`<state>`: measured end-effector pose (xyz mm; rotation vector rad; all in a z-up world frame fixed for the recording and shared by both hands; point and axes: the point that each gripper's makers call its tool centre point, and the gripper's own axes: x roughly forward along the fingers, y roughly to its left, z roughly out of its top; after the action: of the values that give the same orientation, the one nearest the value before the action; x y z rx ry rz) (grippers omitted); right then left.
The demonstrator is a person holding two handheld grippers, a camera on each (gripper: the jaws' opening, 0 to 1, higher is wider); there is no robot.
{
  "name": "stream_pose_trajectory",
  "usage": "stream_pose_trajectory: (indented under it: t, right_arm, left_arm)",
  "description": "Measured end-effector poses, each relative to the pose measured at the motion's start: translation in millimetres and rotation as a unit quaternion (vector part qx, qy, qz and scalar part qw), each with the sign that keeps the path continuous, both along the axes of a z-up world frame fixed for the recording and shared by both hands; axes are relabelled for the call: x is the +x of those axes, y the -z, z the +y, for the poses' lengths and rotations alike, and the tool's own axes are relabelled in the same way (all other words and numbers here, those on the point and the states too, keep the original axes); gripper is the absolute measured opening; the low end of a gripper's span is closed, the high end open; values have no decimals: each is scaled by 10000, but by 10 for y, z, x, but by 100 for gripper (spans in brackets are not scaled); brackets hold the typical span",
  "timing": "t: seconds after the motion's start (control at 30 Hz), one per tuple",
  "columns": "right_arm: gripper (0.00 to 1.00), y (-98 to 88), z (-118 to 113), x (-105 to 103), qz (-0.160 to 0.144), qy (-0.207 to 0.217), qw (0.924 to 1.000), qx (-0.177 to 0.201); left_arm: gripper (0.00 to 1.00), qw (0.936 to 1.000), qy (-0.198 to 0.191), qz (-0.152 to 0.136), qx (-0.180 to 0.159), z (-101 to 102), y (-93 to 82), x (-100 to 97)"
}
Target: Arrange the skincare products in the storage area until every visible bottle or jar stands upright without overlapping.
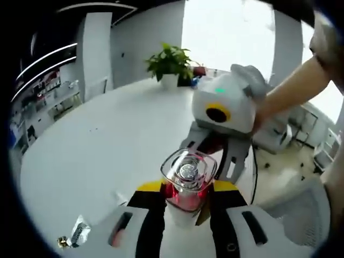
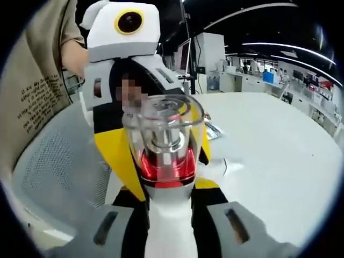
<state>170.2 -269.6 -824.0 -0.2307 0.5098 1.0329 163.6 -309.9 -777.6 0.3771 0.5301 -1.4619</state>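
Observation:
A skincare bottle (image 1: 185,180) with a clear cap, a red band and a white body is held up in the air above the white table (image 1: 107,140). My left gripper (image 1: 186,188) is shut on its lower body, with the yellow and black jaws pressed against both sides. My right gripper (image 1: 215,157) reaches in from the far side, a person's hand behind it. In the right gripper view the same bottle (image 2: 164,142) stands between my right gripper (image 2: 169,201), shut on its white base. The yellow jaws of my left gripper (image 2: 161,161) flank it from behind.
A potted plant (image 1: 170,64) stands at the table's far edge. A small clear wrapped item (image 1: 78,234) lies on the table near my left jaw. A grey mesh chair (image 2: 59,172) sits beside the table (image 2: 279,156). A flat packet (image 2: 213,129) lies behind the bottle.

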Motion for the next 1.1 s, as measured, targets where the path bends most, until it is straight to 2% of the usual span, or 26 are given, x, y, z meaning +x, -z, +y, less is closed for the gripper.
stream_pose_trajectory:
  t: [0.3,0.5,0.83,1.1]
  right_arm:
    - [28,20,-98,116,-23,-275,9994,-184]
    - [28,0,-155,248,-88,-242,9995,-158]
    - [29,-25,-305,625,-196,-216,9994,-160]
    - [29,-46,-465,816,-189,-177,9996,-112]
  left_arm:
    - [28,9996,-133,59,-228,-69,9,118]
    - [28,9995,-82,29,-309,-154,-4,276]
    - [28,9991,-98,-79,-395,-312,-21,657]
    - [28,9990,-91,-123,-411,-456,-33,834]
